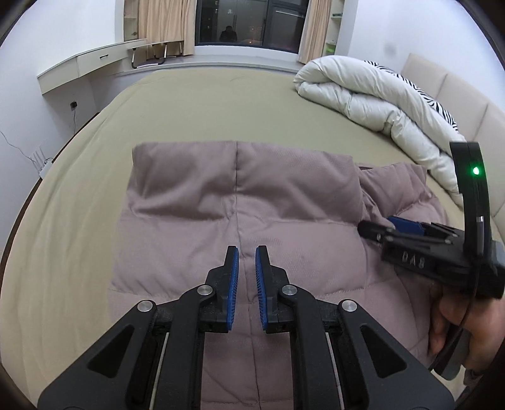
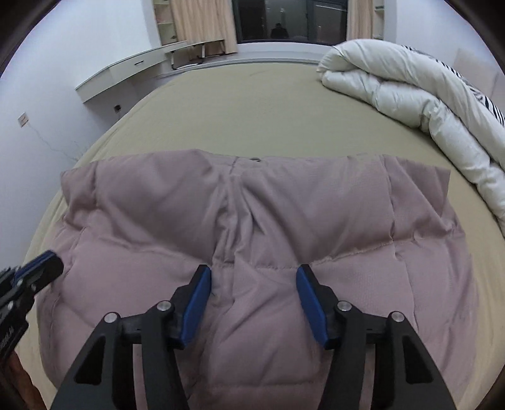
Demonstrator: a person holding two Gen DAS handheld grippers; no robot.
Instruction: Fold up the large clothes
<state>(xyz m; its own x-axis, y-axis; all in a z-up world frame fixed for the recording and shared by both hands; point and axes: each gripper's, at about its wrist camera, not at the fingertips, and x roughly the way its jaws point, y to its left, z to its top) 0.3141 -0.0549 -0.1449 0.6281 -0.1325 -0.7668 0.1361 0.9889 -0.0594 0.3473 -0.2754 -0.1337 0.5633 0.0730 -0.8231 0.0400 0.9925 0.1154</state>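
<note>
- A mauve quilted down coat point(image 1: 240, 202) lies spread flat on the bed point(image 1: 195, 104), whose sheet is olive-beige. In the left wrist view it fills the middle and lower part of the frame.
- In the right wrist view the coat point(image 2: 252, 214) stretches from about 9 o'clock to 3 o'clock, with a small button at its far edge towards 12 o'clock.
- The left hand-held gripper point(image 1: 246, 268) hovers over the coat's centre seam. Its blue pads are drawn almost together with only a narrow slit between them, and nothing is caught there.
- The right hand-held gripper point(image 2: 254, 293) stands about half open above the quilted fabric. Its pads are well apart and grip nothing.
- In the left wrist view the right hand-held gripper point(image 1: 394, 230) shows at 3 o'clock, held by a hand point(image 1: 457, 318), its tip near a raised fold of the coat.
- A rolled white duvet point(image 1: 372, 104) lies on the bed at 2 o'clock, apart from the coat.
- A dark window point(image 1: 249, 22) sits at 12 o'clock.
</note>
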